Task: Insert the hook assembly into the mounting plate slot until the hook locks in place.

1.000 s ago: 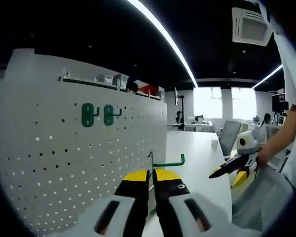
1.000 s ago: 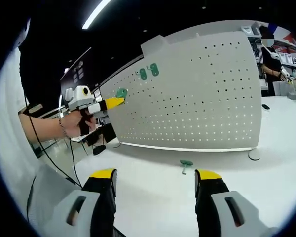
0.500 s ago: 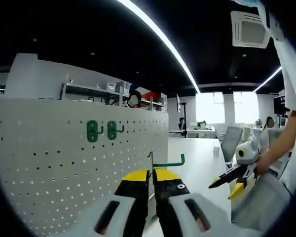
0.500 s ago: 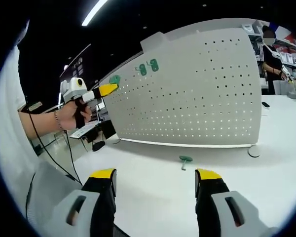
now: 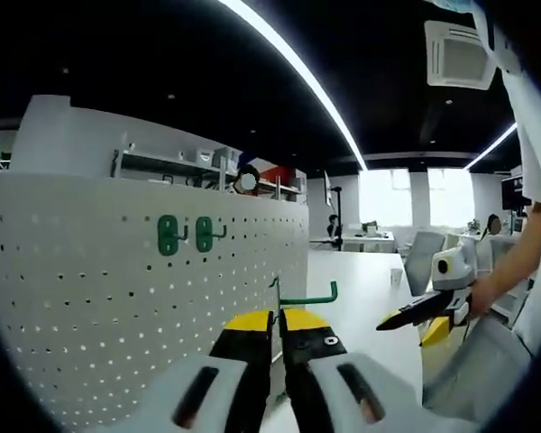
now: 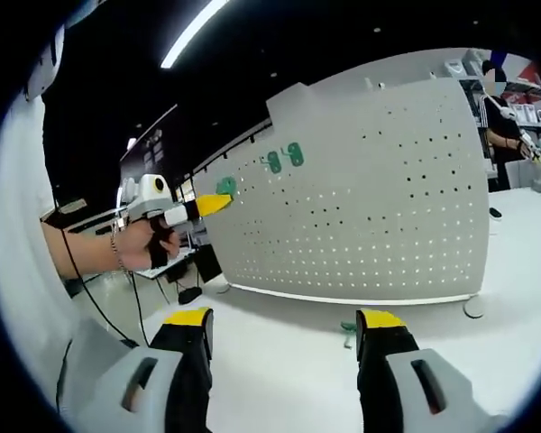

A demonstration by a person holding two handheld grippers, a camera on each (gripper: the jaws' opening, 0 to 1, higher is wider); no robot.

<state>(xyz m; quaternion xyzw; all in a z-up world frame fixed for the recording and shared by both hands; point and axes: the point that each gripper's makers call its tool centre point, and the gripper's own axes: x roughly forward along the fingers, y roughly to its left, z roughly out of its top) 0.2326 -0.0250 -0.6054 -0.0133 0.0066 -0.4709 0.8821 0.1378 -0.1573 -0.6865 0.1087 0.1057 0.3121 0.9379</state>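
Room: office, white table point(image 6: 279, 361), upright pegboard point(image 5: 117, 298) w/ 2 green hooks point(image 5: 182, 234) mounted
Left gripper point(image 5: 278, 327): clamped on green hook point(image 5: 311, 296), near board, not yet inserted
Right gripper point(image 6: 284, 317): jaws apart, empty; spare hook point(image 6: 348, 330) on table

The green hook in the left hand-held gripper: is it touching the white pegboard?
Cannot tell. In the left gripper view, the left hand-held gripper holds the green hook by the white pegboard edge, but neither contact nor gap shows plainly.

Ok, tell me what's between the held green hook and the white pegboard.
Nothing visible: the left hand-held gripper holds the green metal hook beside the white perforated pegboard, open air between. Two green hooks already hang higher up.
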